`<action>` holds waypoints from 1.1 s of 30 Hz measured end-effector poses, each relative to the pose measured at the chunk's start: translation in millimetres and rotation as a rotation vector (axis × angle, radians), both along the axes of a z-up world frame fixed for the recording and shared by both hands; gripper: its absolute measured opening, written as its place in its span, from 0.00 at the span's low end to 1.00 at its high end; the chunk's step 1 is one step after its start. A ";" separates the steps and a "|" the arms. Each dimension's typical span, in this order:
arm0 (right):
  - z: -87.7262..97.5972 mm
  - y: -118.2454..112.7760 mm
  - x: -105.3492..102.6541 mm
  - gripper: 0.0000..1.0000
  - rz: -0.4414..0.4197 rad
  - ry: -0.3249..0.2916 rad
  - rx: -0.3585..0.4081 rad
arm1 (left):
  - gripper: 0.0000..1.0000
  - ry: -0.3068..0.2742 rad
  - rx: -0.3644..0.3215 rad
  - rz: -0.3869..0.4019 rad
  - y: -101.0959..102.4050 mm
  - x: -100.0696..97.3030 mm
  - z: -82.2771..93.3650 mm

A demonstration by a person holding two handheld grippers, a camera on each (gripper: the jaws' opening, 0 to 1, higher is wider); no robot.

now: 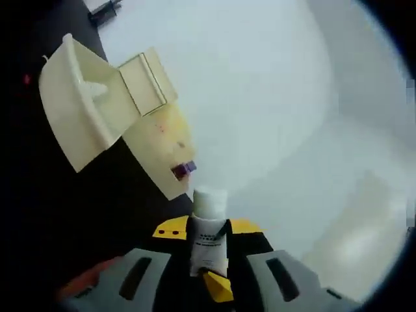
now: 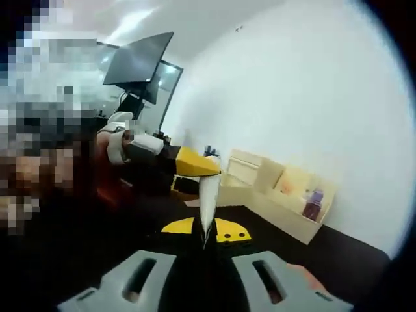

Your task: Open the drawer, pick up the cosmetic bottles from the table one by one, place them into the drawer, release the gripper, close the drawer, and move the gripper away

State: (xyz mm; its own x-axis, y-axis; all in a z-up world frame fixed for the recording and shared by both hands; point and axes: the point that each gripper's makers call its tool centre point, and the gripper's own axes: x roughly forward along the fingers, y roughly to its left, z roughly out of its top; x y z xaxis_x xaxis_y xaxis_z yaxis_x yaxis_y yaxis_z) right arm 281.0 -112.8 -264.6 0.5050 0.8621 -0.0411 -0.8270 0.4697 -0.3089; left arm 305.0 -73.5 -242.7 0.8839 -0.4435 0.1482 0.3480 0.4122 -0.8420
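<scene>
White wall behind, dark tabletop (image 2: 351,250) underneath. In your left gripper view, your left gripper (image 1: 209,260) has its jaws closed narrow on a white cosmetic bottle (image 1: 208,234). The bottle stands upright between the yellow-tipped fingers (image 1: 170,228), cap end pointing away from the camera, label text facing the lens.

Just beyond the bottle cap sits the cream drawer unit (image 1: 156,140). Its drawer (image 1: 75,104) is pulled out toward the left of that view and looks open. A small purple bottle (image 1: 184,169) rests on the unit's open tray part, near the held bottle's cap but not touching it.

In your right gripper view, your right gripper (image 2: 205,242) is low at the bottom; its yellow fingers (image 2: 231,232) sit close together. I cannot tell whether anything is between them, because the bottle tip overlaps that spot. The left gripper (image 2: 195,170) comes in from the left of this view, holding the white cosmetic bottle (image 2: 207,201) with its tip pointing down, just over your right fingertips. The drawer unit (image 2: 279,195) stands to the far right on the table against the wall, with the purple bottle (image 2: 313,204) in its right compartment. A dark monitor (image 2: 140,62) hangs at far left.
</scene>
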 end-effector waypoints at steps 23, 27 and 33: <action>-24.3 9.2 -7.7 0.35 0.076 0.075 -0.068 | 0.22 -0.083 0.437 0.111 88.4 11.4 61.7; -27.0 11.0 -9.2 0.46 0.085 0.102 -0.065 | 0.22 -0.054 0.507 0.085 110.9 23.5 76.7; -30.2 13.6 -12.8 0.47 0.098 0.114 -0.069 | 0.18 0.024 0.662 0.021 114.6 34.1 74.2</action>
State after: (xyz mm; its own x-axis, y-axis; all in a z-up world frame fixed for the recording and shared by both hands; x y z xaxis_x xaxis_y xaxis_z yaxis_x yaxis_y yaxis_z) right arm 268.2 -99.2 -294.8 0.4069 0.9003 -0.1544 -0.8995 0.3655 -0.2396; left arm 339.1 41.2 -168.5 0.8930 -0.4170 -0.1696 0.3186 0.8516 -0.4162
